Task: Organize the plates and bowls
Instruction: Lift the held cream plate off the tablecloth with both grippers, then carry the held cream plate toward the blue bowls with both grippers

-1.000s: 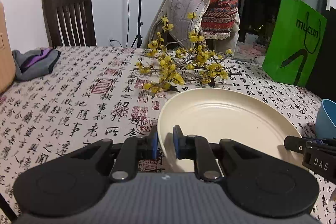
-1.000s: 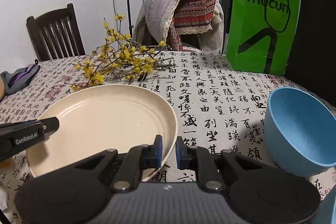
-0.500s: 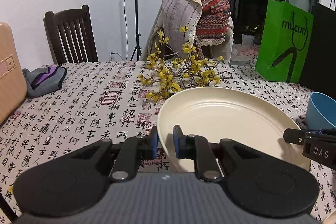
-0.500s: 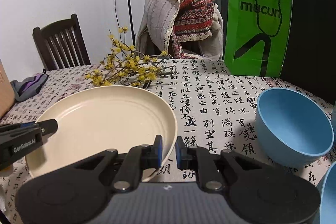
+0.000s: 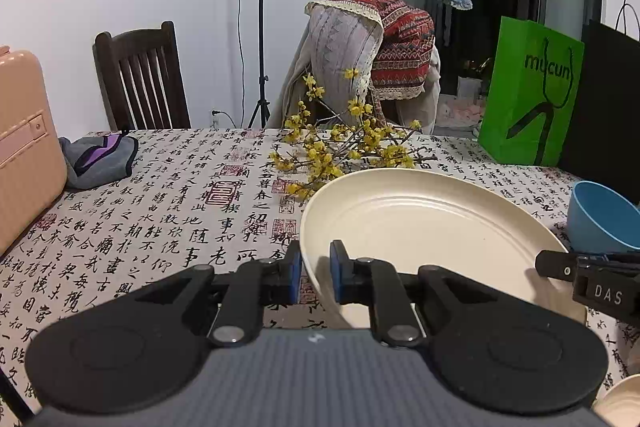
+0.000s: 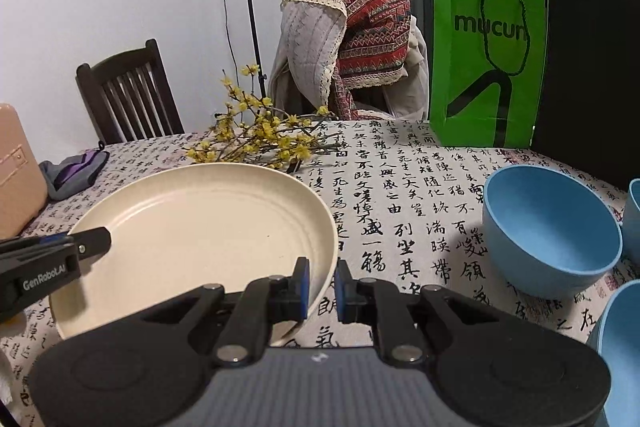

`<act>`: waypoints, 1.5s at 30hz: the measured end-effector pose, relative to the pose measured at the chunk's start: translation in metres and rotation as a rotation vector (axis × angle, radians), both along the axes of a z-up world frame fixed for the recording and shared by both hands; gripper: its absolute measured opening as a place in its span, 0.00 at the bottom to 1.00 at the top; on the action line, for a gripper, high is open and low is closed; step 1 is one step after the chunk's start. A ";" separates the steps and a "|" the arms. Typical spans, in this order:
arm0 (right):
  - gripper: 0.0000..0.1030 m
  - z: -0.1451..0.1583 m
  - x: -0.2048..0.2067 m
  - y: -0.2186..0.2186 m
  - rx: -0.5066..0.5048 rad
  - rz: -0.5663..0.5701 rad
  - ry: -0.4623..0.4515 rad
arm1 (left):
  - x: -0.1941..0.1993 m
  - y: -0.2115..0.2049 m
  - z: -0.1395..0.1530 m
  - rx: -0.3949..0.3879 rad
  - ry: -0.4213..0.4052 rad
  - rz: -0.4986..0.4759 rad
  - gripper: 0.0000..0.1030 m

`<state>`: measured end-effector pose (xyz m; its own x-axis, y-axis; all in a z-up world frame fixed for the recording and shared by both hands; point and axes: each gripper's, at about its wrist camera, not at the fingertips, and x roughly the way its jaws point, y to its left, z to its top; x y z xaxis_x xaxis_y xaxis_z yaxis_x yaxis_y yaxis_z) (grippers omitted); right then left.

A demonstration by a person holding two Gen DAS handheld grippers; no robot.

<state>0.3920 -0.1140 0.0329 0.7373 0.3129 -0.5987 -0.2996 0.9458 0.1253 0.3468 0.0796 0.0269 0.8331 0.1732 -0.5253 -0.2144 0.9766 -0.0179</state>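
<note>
A large cream plate [image 5: 424, 223] [image 6: 200, 227] hangs above the table, held from both sides. My left gripper [image 5: 315, 277] is shut on its left rim, and my right gripper [image 6: 321, 287] is shut on its right rim. Each gripper's tip also shows in the other view at the plate's far edge. A blue bowl [image 6: 548, 227] [image 5: 600, 217] stands on the tablecloth to the right of the plate. The edges of two more blue bowls [image 6: 618, 343] show at the far right.
A branch of yellow flowers [image 5: 340, 147] lies behind the plate. A green paper bag [image 6: 488, 63] and a black bag stand at the back right. A pink case [image 5: 24, 147] and a grey pouch [image 5: 100, 159] sit at the left. Another cream dish rim [image 5: 622, 405] shows bottom right.
Both grippers have risen and drawn back with the plate between them. More of the table, the pink case and the extra blue bowls have come into view.
</note>
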 end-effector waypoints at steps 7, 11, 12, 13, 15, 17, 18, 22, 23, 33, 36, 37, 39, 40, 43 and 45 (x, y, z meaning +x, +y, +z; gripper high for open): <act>0.12 0.005 -0.014 -0.003 0.014 -0.002 -0.013 | -0.014 -0.003 0.007 0.003 -0.016 0.001 0.15; 0.12 0.008 -0.021 -0.006 0.025 -0.003 -0.019 | -0.023 -0.005 0.010 0.007 -0.023 0.000 0.15; 0.12 0.007 -0.023 -0.007 0.031 -0.004 -0.018 | -0.024 -0.006 0.010 0.009 -0.023 -0.001 0.15; 0.12 0.007 -0.024 -0.009 0.038 -0.006 -0.015 | -0.026 -0.007 0.011 0.010 -0.024 -0.001 0.15; 0.12 0.006 -0.027 -0.010 0.048 -0.009 -0.012 | -0.031 -0.008 0.011 0.012 -0.025 -0.001 0.15; 0.12 0.005 -0.031 -0.012 0.055 -0.011 -0.012 | -0.034 -0.009 0.011 0.014 -0.027 -0.001 0.15; 0.12 0.005 -0.032 -0.012 0.058 -0.011 -0.011 | -0.037 -0.010 0.012 0.016 -0.028 -0.002 0.15; 0.12 0.005 -0.039 -0.015 0.067 -0.011 -0.017 | -0.044 -0.012 0.013 0.020 -0.032 -0.007 0.15; 0.12 0.005 -0.041 -0.016 0.067 -0.011 -0.019 | -0.046 -0.012 0.013 0.018 -0.032 -0.008 0.15; 0.12 0.011 -0.062 -0.024 0.069 -0.016 -0.044 | -0.066 -0.018 0.016 0.013 -0.046 -0.011 0.15; 0.12 0.012 -0.069 -0.025 0.070 -0.015 -0.051 | -0.073 -0.019 0.017 0.010 -0.047 -0.010 0.15; 0.12 0.012 -0.070 -0.026 0.070 -0.015 -0.054 | -0.075 -0.019 0.017 0.010 -0.048 -0.010 0.15; 0.12 0.012 -0.075 -0.027 0.072 -0.015 -0.058 | -0.079 -0.021 0.017 0.010 -0.050 -0.011 0.15; 0.12 0.012 -0.077 -0.028 0.072 -0.015 -0.060 | -0.081 -0.022 0.017 0.010 -0.051 -0.012 0.15; 0.12 0.013 -0.082 -0.030 0.074 -0.017 -0.066 | -0.088 -0.025 0.018 0.012 -0.056 -0.014 0.15; 0.12 0.014 -0.085 -0.032 0.075 -0.019 -0.070 | -0.091 -0.027 0.018 0.012 -0.057 -0.016 0.15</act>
